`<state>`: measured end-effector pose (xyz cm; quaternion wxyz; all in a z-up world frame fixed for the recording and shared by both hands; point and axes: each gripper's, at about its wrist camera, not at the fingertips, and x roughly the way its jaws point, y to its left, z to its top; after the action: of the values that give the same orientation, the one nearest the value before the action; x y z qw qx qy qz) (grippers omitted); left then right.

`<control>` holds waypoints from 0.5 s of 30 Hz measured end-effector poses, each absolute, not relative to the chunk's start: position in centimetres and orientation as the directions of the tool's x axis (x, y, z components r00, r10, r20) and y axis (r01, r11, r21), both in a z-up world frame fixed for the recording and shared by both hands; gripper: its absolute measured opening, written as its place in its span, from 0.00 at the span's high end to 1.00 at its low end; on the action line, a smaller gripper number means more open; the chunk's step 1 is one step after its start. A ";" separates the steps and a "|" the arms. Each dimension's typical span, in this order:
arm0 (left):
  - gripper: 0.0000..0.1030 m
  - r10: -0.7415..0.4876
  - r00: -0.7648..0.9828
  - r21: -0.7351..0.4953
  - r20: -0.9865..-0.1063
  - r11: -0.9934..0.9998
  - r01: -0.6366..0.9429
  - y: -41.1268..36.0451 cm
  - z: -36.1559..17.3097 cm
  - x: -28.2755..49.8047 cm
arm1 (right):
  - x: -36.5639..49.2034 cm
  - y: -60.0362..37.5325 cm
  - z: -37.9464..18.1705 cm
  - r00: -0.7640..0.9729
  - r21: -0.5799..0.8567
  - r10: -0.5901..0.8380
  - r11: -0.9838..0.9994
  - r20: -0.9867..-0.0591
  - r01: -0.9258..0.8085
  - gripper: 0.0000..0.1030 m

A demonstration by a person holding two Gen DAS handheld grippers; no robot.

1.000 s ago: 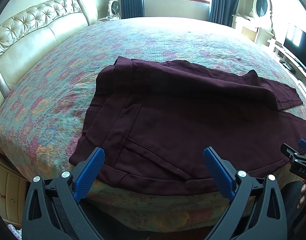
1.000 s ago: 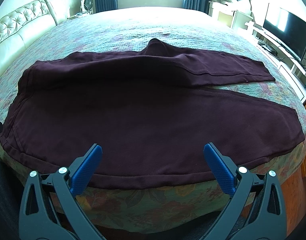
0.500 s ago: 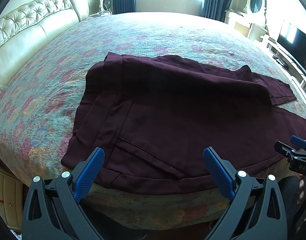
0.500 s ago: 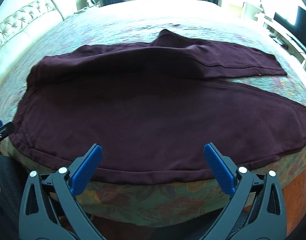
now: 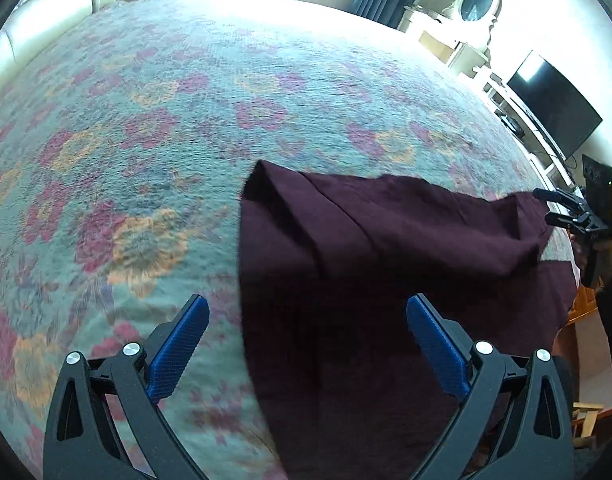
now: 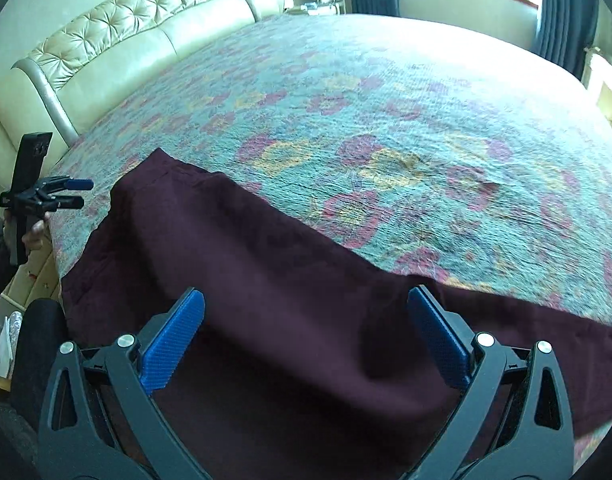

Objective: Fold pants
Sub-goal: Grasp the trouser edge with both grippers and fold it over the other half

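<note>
- Hovering both claws over the near edge of the bed, and I'm looking down at the dark maroon pants spread along that edge.
- My left claw is gaping wide, blue pads well apart, nothing between them; it is straddling the outer edge of the cloth, one finger over bare bedspread, the other over the pants.
- My right claw is gaping wide too and gripping nothing; both of its fingers are sitting above the maroon cloth.
- From the right view the pants are lying slantwise across the floral bedspread, with a soft ridge running through the middle rather than a flat sheet.
- From the left view one layer is already lying loosely over another, creased and puffed up near the far end.
- I'm judging the fold as barely begun: no clean grip yet, no tidy crease.
- Risk one: I'm hanging over the edge of the cloth, so closing now may be catching only one layer, and the lower layer would be staying behind and skewing the fold.
- Risk two: part of the pants is draping over the side of the bed, so a lift could be dragging the whole thing off toward the floor.
- Risk three: that ridge in the middle is likely trapping a wrinkle if I'm folding over it unsmoothed.
- Risk four: lifting my two claws unevenly would be twisting the cloth and leaving the edges out of line.
</note>
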<state>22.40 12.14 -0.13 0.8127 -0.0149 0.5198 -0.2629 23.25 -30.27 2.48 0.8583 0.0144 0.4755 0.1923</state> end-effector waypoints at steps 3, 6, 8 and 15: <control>0.04 -0.496 0.206 -0.389 -0.843 0.828 0.403 12.4 -2.5 27.1 | 27.4 -29.9 -0.5 0.362 0.207 0.336 0.913 -0.870 -0.351 0.02; 0.04 -0.520 0.111 -0.440 -0.847 0.803 0.401 11.2 -4.6 30.1 | 29.5 -29.9 -3.3 0.233 0.233 0.333 0.899 -0.913 -0.371 0.08; 0.04 -0.549 0.077 -0.476 -0.832 0.779 0.409 10.1 -5.3 31.4 | 30.0 -29.9 -5.3 0.145 0.247 0.322 0.890 -0.936 -0.383 0.27; 0.31 -0.543 0.079 -0.471 -0.836 0.784 0.405 7.8 -5.8 33.8 | 28.9 -30.7 -5.0 0.110 0.240 0.307 0.883 -0.945 -0.403 0.96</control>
<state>33.82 7.83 -5.83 0.7323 -0.0577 0.5963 -0.3238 28.95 -30.70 -5.01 0.7440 -0.0383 0.6229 0.2387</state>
